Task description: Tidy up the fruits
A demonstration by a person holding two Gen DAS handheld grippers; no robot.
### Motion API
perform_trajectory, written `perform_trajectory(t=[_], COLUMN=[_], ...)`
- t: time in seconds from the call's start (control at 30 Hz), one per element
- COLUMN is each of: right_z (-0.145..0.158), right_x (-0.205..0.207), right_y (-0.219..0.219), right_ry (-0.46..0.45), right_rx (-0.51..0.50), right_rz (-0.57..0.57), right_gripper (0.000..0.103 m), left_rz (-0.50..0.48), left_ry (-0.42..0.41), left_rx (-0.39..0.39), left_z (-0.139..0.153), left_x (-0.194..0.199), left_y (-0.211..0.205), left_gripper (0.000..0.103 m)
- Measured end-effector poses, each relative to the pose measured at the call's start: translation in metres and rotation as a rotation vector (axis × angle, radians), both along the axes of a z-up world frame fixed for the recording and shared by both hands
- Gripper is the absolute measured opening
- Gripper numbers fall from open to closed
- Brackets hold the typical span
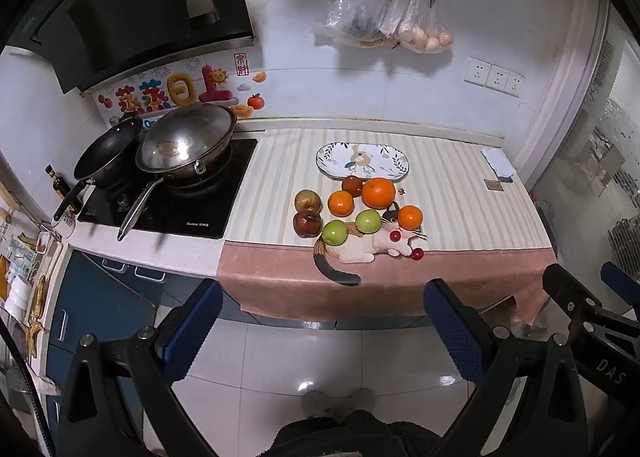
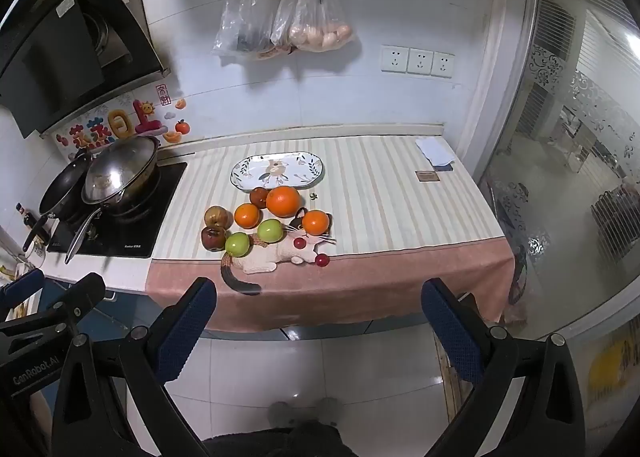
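While both claws hang above the tiled floor short of the surface's front edge, the left claw (image 1: 322, 325) and the right claw (image 2: 320, 321) stand with jaws spread wide, nothing between their blue pads. Beyond them a striped cloth (image 2: 380, 193) with a pink hem covers the surface. The fruits sit clustered near its middle, partly on a cat-shaped mat (image 2: 276, 253): a large orange (image 2: 283, 201), two smaller oranges (image 2: 247, 215), two green apples (image 2: 270, 231), a red apple (image 2: 213, 237), a brownish fruit (image 2: 216, 216), a dark one behind, and two cherries (image 2: 321, 260) at the front. Just behind the cluster lies an empty oval plate (image 2: 278, 169). Left of the cloth, two pans (image 1: 188, 145) rest on the stove (image 1: 188, 209).
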State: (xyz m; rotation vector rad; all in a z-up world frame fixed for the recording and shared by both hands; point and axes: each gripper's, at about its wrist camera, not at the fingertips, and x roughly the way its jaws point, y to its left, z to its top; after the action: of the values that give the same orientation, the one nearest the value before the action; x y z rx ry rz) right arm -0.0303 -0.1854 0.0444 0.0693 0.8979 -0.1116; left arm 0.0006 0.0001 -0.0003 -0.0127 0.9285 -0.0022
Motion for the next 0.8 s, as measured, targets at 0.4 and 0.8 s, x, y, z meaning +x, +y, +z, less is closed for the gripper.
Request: perform_trajectory(t=[0.4, 0.8], right_z=[0.0007, 0.002], right_x=[0.0033, 0.007], right_y=[-0.0001, -0.0031], right_ry=[0.007, 0.006], right_rx=[0.004, 0.011], right_rz=[0.001, 0.005], right_gripper=[0.103, 0.103], left_rz=[0.007, 0.005], left_ry=[-0.008, -0.008], left_rx=[0.012, 0.013], left_z=[-0.0006, 0.0024], left_x=[0.0009, 0.002], left_y=[-0.0002, -0.0007], left_gripper=[0.103, 0.103])
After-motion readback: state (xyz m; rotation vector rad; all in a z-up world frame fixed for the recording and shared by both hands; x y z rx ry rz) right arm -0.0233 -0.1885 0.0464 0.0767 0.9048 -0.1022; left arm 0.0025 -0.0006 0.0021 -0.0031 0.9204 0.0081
